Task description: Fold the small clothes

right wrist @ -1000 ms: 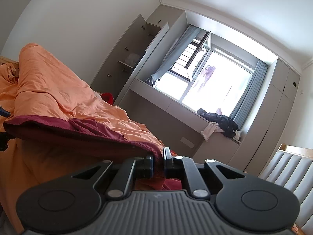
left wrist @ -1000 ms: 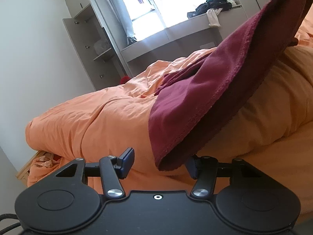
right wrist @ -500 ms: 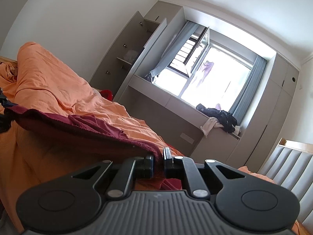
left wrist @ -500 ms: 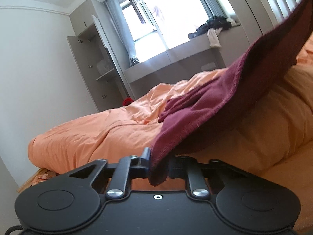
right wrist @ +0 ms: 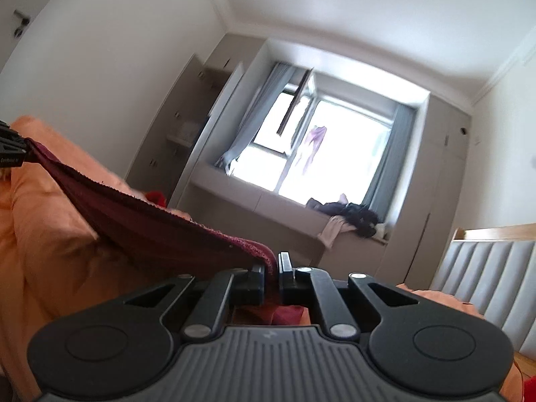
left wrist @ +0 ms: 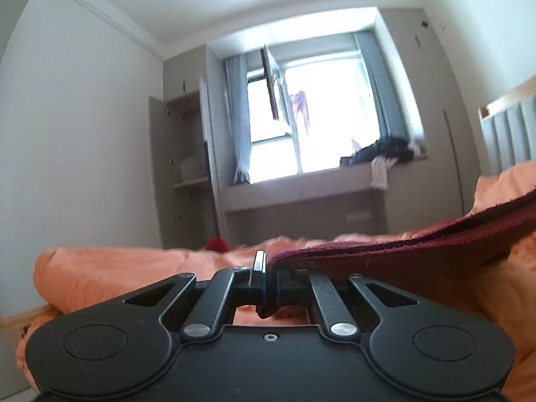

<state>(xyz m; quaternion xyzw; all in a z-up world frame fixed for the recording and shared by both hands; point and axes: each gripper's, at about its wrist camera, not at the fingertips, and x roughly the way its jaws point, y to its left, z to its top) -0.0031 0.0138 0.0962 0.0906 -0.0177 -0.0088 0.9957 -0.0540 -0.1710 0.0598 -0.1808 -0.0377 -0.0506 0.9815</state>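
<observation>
A dark red cloth [left wrist: 418, 254] hangs stretched between my two grippers above an orange duvet [left wrist: 134, 274]. My left gripper [left wrist: 269, 279] is shut on one corner of the cloth, which runs off to the right. My right gripper [right wrist: 272, 276] is shut on the other corner of the cloth [right wrist: 140, 224], which runs up to the left. The left gripper [right wrist: 10, 147] shows at the far left edge of the right wrist view, holding the cloth's far end.
The orange duvet [right wrist: 43, 221] covers the bed below. A window seat [left wrist: 301, 191] with a pile of dark clothes [left wrist: 385, 150] lies ahead. An open wardrobe [left wrist: 184, 171] stands left of it. A grey padded headboard [right wrist: 485, 268] is at the right.
My left gripper closed on the cloth's corner, then both grippers rose and tilted up. The cloth now hangs taut between them, off the duvet.
</observation>
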